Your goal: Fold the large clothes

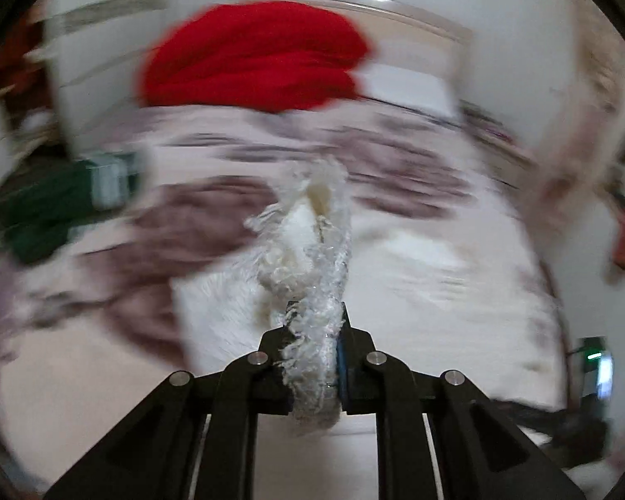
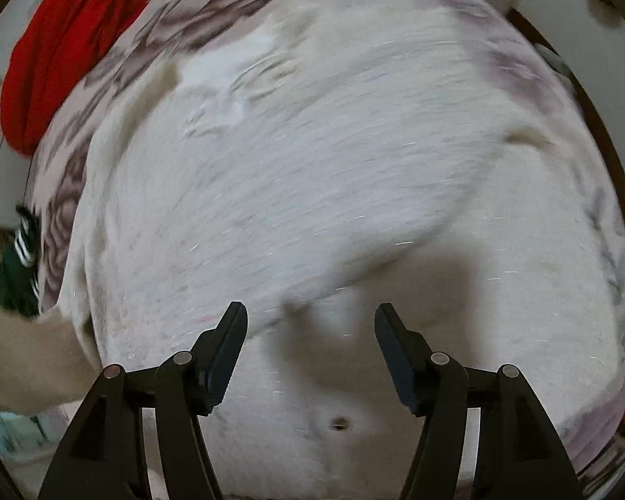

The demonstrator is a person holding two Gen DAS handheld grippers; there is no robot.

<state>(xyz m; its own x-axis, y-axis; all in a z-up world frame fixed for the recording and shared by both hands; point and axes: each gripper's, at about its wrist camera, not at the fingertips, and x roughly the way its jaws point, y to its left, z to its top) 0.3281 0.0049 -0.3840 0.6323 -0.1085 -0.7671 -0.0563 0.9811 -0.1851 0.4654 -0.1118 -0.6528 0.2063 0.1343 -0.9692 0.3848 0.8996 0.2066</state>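
L gripper [image 1: 314, 358] clamped on fringed edge of 1 white fuzzy garment [image 1: 308, 258], lifted over floral bed [image 1: 437, 291]; R gripper [image 2: 310, 333] wide, empty, above it; 1 red cloth [image 1: 254, 62]; green cloth [image 1: 41, 216] clearer in L view.

Fluffy white garment [image 2: 312, 191], spread flat

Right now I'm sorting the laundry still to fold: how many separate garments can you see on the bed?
3, possibly more hidden: the white fluffy garment spread mid-bed, its edge pinched in the left gripper; a red garment bunched at the far end; a green garment at the left edge.
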